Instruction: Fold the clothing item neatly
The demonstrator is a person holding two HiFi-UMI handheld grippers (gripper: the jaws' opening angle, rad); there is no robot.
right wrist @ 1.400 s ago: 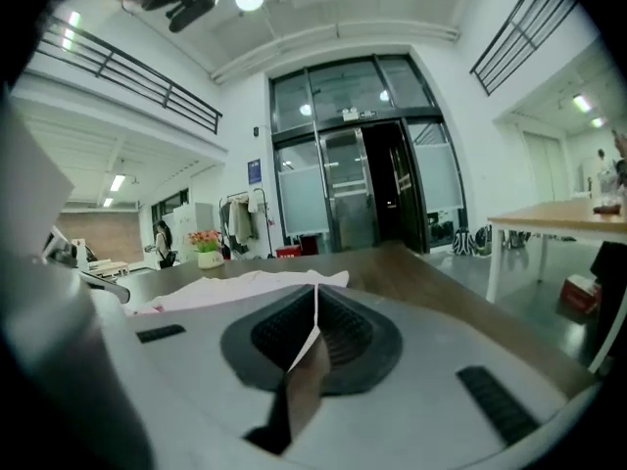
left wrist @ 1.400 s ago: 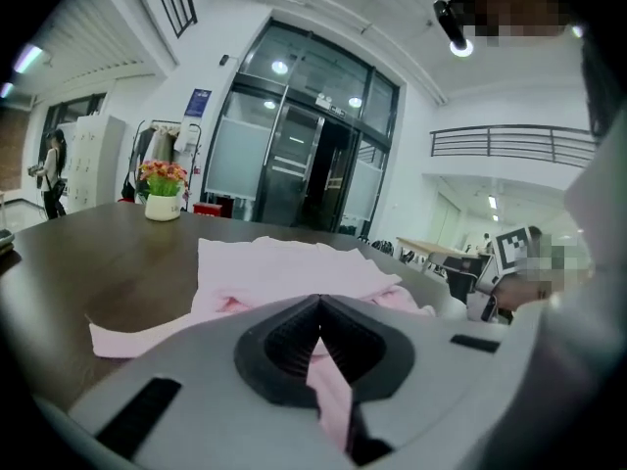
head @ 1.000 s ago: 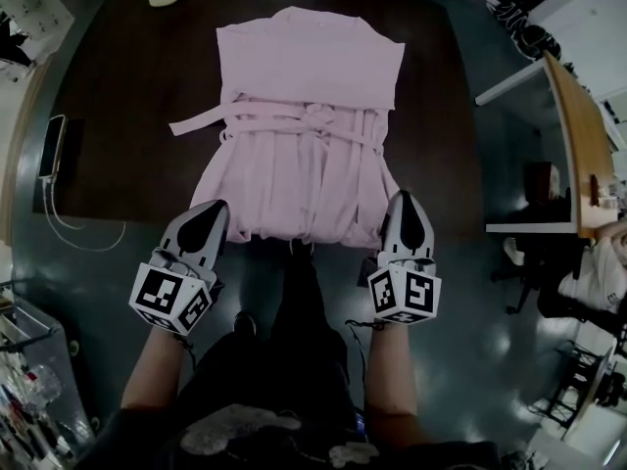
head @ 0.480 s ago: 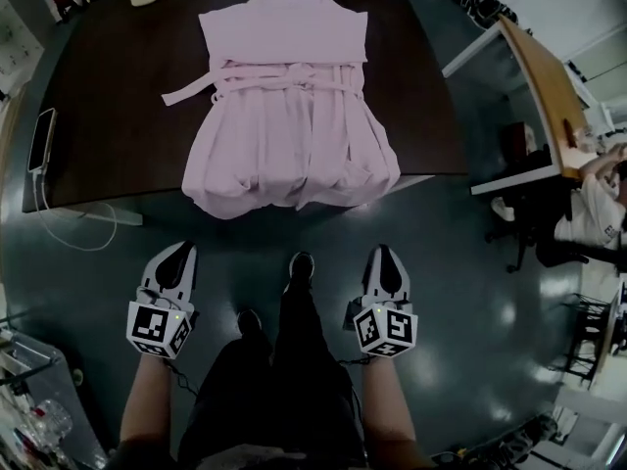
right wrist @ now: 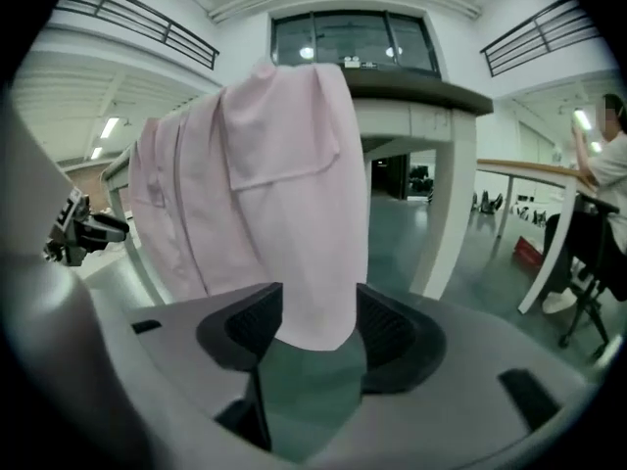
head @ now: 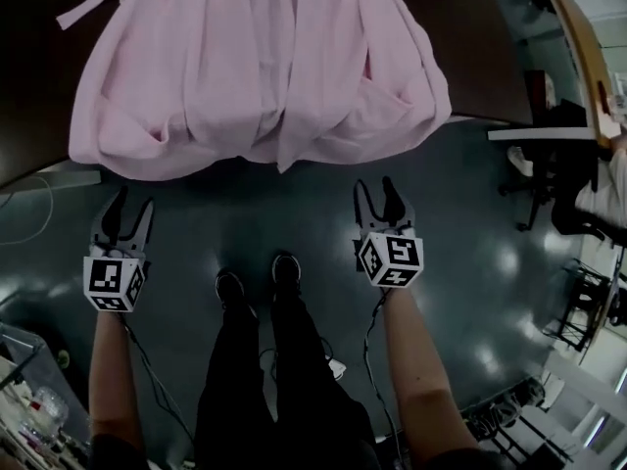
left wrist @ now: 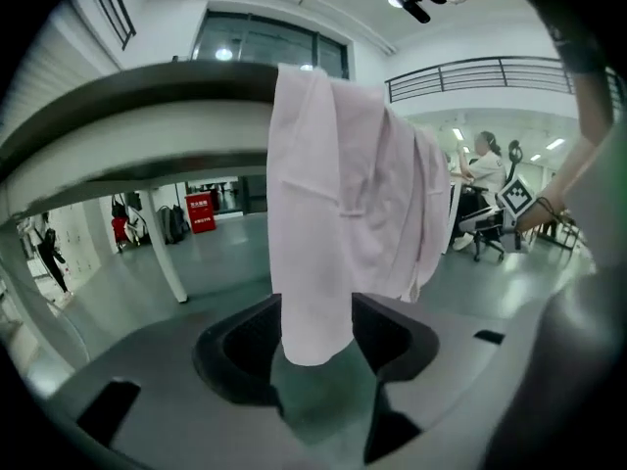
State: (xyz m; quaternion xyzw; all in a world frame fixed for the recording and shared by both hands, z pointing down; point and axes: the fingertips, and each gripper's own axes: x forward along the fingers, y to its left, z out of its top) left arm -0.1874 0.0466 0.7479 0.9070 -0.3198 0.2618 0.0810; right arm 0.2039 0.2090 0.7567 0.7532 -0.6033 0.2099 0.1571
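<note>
A pale pink garment (head: 255,76) lies on the dark table (head: 470,37), and its lower hem hangs over the near edge. Both grippers are held just below that hem, over the floor. My left gripper (head: 124,204) is opening its jaws; in the left gripper view the hanging cloth (left wrist: 333,204) lines up with the gap of the left gripper (left wrist: 315,346), and the pads do not press on it. My right gripper (head: 378,189) is opening too. The right gripper view shows a cloth corner (right wrist: 294,184) ahead of the right gripper (right wrist: 315,326), free of its pads.
The person's shoes (head: 255,282) stand on the dark green floor between the grippers. A white cable (head: 20,189) hangs at the left table edge. A wooden desk (head: 578,57) and a seated person (right wrist: 612,164) are at the right. A white table leg (right wrist: 436,213) stands behind the cloth.
Both grippers have pulled back from the garment's hem and lowered off the table edge. Their jaws, shut before, now stand apart. The hem now drapes over the near edge.
</note>
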